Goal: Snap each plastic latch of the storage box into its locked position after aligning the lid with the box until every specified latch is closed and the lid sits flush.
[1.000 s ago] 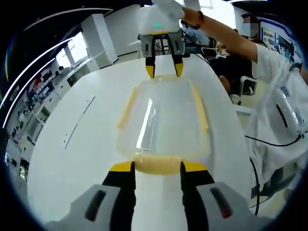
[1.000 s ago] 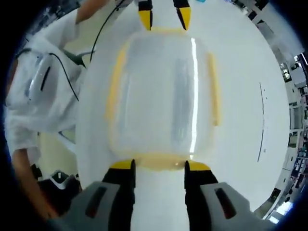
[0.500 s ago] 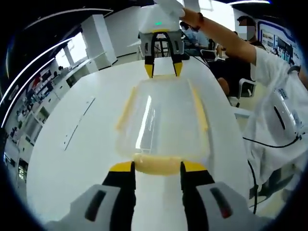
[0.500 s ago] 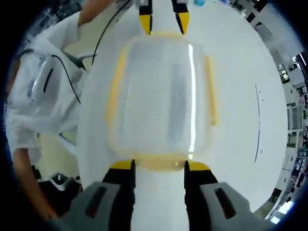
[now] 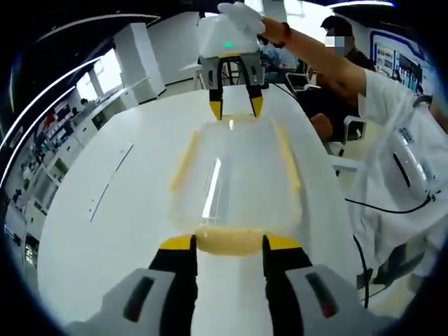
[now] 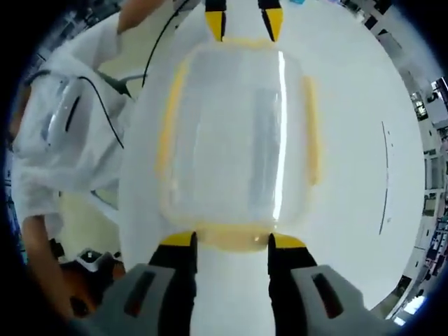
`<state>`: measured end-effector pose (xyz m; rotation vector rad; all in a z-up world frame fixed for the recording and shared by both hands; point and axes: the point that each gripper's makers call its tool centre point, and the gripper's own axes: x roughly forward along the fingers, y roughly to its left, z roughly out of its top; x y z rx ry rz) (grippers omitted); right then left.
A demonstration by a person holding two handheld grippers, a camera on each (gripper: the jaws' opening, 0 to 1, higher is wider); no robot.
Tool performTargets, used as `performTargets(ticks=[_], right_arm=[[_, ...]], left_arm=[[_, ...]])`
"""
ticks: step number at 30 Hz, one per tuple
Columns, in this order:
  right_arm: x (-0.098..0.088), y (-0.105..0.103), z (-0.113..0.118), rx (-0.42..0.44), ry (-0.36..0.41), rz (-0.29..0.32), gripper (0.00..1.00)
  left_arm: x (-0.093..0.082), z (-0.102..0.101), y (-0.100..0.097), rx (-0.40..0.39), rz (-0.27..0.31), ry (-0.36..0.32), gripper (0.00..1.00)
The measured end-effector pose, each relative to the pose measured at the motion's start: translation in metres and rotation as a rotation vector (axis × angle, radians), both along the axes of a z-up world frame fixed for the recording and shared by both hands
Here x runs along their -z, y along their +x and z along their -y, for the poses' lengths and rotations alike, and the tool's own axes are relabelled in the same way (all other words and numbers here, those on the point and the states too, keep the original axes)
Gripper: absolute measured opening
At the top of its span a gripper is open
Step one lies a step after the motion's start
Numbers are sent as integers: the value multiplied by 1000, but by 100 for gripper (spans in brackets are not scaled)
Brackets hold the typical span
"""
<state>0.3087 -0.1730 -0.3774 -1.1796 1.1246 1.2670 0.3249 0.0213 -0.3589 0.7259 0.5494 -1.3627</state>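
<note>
We hold the clear rectangular plastic storage box point(image 5: 234, 175) with yellow latches on the white surface point(image 5: 105, 231), left gripper point(image 5: 227, 243) and right gripper point(image 6: 224, 239) spread at opposite end latches; we should press both evenly, keeping the lid level.

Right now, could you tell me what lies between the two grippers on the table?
The clear storage box with its yellow latches lies between them: in the left gripper view, the left gripper is at its near end latch and the right gripper at its far end.
</note>
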Motion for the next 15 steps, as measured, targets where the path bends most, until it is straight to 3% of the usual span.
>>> performTargets(ticks=[15], right_arm=[[5,4,4,-9,-36,-1,38]], left_arm=[[11,0,5,2,-27,-11,35]])
